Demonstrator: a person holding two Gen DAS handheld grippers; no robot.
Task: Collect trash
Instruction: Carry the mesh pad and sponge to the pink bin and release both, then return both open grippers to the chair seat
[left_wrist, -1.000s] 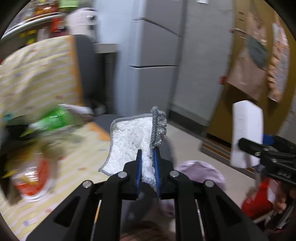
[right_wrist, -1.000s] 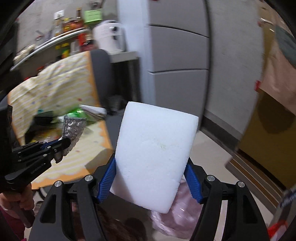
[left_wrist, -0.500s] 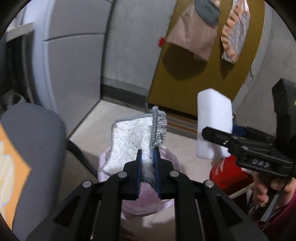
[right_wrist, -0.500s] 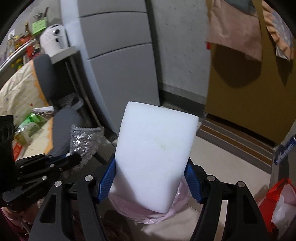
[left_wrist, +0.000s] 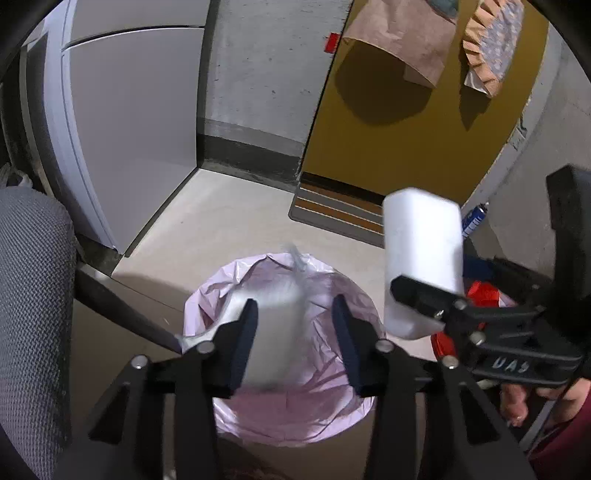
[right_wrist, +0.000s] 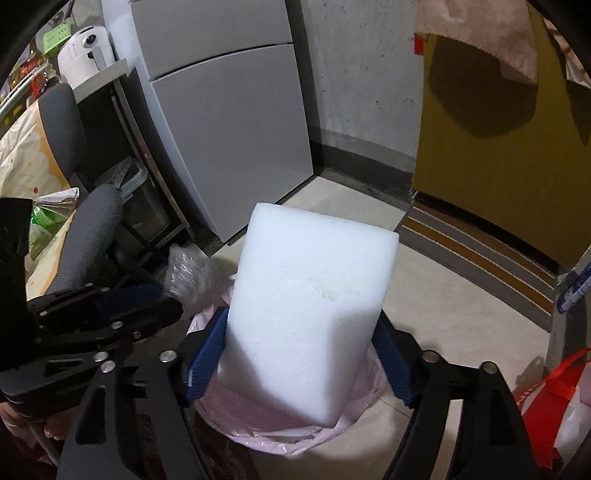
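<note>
The left gripper (left_wrist: 293, 341) has just been opening its jaws; the white scrub cloth (left_wrist: 273, 332), a blur between them, is free of the pads and drops toward the pink-lined bin (left_wrist: 280, 417). The right gripper (right_wrist: 297, 363) has also been widening, its jaws spread with the white foam block (right_wrist: 310, 317) tilted between them, apparently loose. Both items look light and soft; the block is best held by its flat sides. Only the right view shows the chair (right_wrist: 88, 236).

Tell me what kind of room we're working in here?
Probably a home kitchen or dining corner: a grey two-door fridge against the wall, a white countertop appliance on a shelf, and a pink-lined trash bin on the floor.
</note>
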